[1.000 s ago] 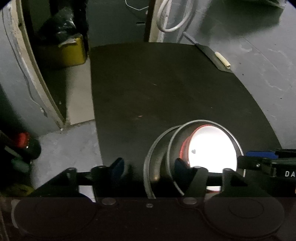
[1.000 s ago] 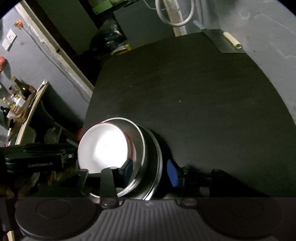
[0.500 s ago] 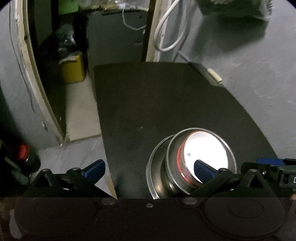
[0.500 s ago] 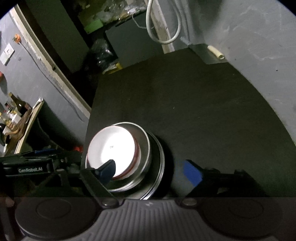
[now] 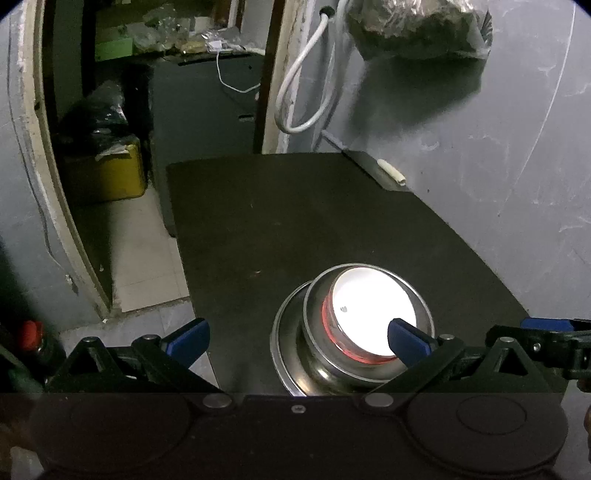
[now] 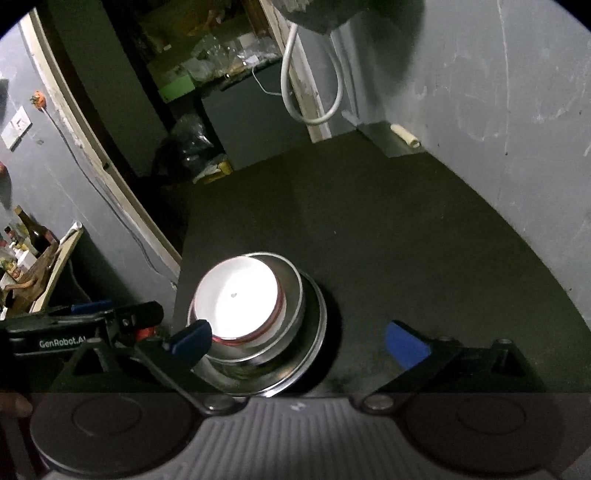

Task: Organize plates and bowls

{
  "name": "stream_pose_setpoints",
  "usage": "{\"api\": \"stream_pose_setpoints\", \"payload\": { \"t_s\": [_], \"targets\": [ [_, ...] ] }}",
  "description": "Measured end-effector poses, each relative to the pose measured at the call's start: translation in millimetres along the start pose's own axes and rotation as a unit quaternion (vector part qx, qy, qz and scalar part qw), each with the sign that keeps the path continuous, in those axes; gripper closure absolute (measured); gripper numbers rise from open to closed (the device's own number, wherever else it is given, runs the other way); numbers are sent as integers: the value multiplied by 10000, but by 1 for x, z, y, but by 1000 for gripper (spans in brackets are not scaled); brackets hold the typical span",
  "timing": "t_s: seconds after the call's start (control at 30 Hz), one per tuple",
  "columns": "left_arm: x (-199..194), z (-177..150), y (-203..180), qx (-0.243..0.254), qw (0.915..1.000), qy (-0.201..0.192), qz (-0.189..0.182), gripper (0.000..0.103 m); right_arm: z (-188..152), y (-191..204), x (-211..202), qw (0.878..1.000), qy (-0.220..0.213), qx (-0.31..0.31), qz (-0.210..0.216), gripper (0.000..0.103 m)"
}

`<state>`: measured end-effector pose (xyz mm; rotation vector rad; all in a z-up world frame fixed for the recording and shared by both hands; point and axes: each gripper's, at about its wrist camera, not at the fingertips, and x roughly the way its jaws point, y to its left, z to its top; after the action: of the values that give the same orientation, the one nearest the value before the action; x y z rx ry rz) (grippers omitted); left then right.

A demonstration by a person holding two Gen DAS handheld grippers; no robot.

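Both sets of fingers are spread wide with nothing pinched. The left gripper has blue pads; the right-hand pad sits in front of the near rim of the white plate, and the other pad hangs out past the table's left edge. The right gripper's jaws have just been opening, and only bare table shows between them. Its left pad overlaps the near left edge of the dish stack.

So the stack: the white plate with a red rim is on top, nested in a steel bowl, which sits on a wider steel plate. It's on the black table, near the front edge, just ahead of both grippers. Whether either pad actually touches the stack, can't tell.

Further out the tabletop is bare, apart from a small pale roll at the far right corner by the grey wall. A looped white cable hangs beyond the far edge.

Left view catches a yellow bin through the doorway and a lumpy bag up on the wall. Right view instead gets the other gripper's body on the left, a shelf with bottles, and a wall switch.
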<state>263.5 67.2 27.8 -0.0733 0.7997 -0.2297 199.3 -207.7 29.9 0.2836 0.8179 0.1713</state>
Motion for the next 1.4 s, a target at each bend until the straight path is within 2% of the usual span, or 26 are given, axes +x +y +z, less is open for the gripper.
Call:
{"api": "stream_pose_setpoints", "payload": {
  "t_s": [0.2,0.33,0.63,0.8,1.07,1.2,1.4],
  "targets": [
    [-13,-7,-18,16,9992,-175,349,1,-1,2,-10,9991,-220,-351,43,0],
    [-22,-17,-32,-205,9979,-215,575,1,-7,-4,-18,9980,-238,-555,204,0],
    [-46,-47,-71,-456,9958,-360,710,1,-19,-20,-38,9944,-159,-865,587,0],
    [-57,-65,-86,-702,9915,-214,1071,1,-29,-28,-53,9913,-185,-1041,785,0],
    [-77,-85,-99,-800,9846,-319,1521,1,-42,-35,-71,9889,-239,-1102,967,0],
    [-84,-91,-102,-653,9843,-336,1604,1,-48,-33,-75,9882,-251,-1142,984,0],
    [-94,-97,-96,-584,9869,-420,1443,1,-58,-27,-82,9902,-330,-1066,837,0]
  ]
}}
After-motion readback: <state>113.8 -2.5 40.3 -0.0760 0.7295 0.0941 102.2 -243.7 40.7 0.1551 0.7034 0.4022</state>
